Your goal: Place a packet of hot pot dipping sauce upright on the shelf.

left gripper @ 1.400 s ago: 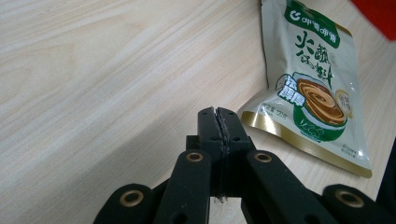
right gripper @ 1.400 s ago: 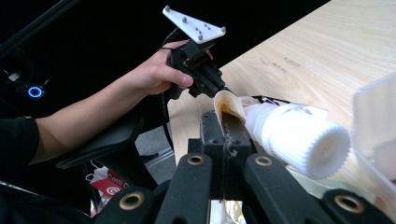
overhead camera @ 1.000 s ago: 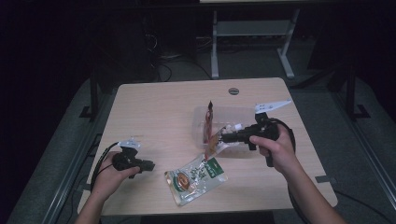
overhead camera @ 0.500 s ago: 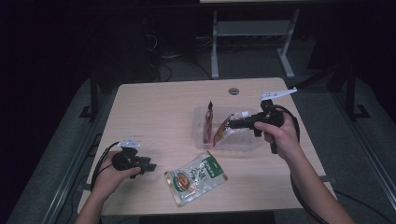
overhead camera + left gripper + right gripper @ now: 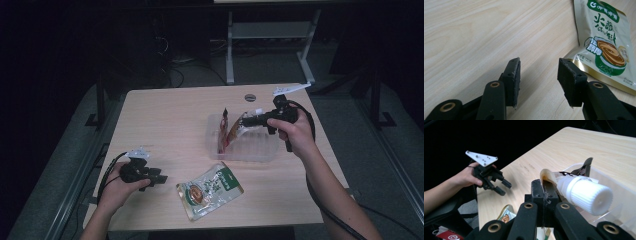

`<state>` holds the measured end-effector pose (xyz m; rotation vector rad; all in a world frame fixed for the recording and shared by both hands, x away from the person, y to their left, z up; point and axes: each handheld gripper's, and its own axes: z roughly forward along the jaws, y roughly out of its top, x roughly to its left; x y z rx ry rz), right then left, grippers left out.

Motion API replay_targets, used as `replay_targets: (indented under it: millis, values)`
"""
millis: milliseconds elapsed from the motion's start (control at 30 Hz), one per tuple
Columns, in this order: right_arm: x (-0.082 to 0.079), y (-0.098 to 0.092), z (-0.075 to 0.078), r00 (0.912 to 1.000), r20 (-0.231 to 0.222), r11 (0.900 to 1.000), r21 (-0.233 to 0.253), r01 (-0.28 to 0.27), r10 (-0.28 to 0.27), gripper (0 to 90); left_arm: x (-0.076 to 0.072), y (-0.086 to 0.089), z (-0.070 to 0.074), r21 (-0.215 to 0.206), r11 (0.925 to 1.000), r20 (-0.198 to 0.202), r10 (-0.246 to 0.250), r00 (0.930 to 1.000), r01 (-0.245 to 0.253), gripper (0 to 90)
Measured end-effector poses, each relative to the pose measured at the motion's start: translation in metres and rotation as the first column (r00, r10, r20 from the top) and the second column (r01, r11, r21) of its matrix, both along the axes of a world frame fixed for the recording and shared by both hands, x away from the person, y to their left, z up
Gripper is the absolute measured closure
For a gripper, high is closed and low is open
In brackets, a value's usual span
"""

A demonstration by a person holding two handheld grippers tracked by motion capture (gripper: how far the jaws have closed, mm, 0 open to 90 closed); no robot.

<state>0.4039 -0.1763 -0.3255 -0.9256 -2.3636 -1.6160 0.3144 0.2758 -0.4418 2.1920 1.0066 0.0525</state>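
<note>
High view, right gripper [image 5: 248,121] jaws clamping spouted pouch [image 5: 233,131] over clear tray [image 5: 250,152], left gripper [image 5: 159,180] jaws parted beside green packet [image 5: 210,189].

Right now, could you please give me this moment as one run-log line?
right gripper: shut on spouted pouch, over clear tray | left gripper: open, empty, beside green packet | table

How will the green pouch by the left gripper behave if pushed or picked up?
The green pouch lies flat on the table, so it probably slides when pushed rather than rolling or tipping. It looks like thin, glossy film, likely floppy and a bit slippery between the fingers. It seems slim, so probably light; an edge grasp may let it sag.
</note>
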Motion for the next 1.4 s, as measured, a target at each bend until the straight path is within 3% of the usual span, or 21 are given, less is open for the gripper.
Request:
replay_targets:
  millis: [400, 900, 1400]
  values:
    - [0.020, 0.008, 0.000, 1.0000, 0.007, 0.998, -0.056, 0.002, -0.001, 90.0, 0.000, 0.002, 0.000, 0.001, 1.0000, -0.002, -0.004, 1.0000, 0.004, 52.9]
    - [0.020, 0.004, -0.005, 0.9999, 0.005, 0.995, -0.097, 0.009, -0.009, 90.0, -0.001, 0.000, -0.002, 0.006, 0.9999, -0.009, -0.009, 0.9999, 0.009, 53.0]
    - [0.023, 0.027, -0.012, 0.9994, 0.001, 0.994, -0.109, -0.034, 0.034, 90.0, -0.001, 0.001, -0.002, 0.008, 0.9999, -0.011, -0.013, 0.9998, 0.014, 53.1]
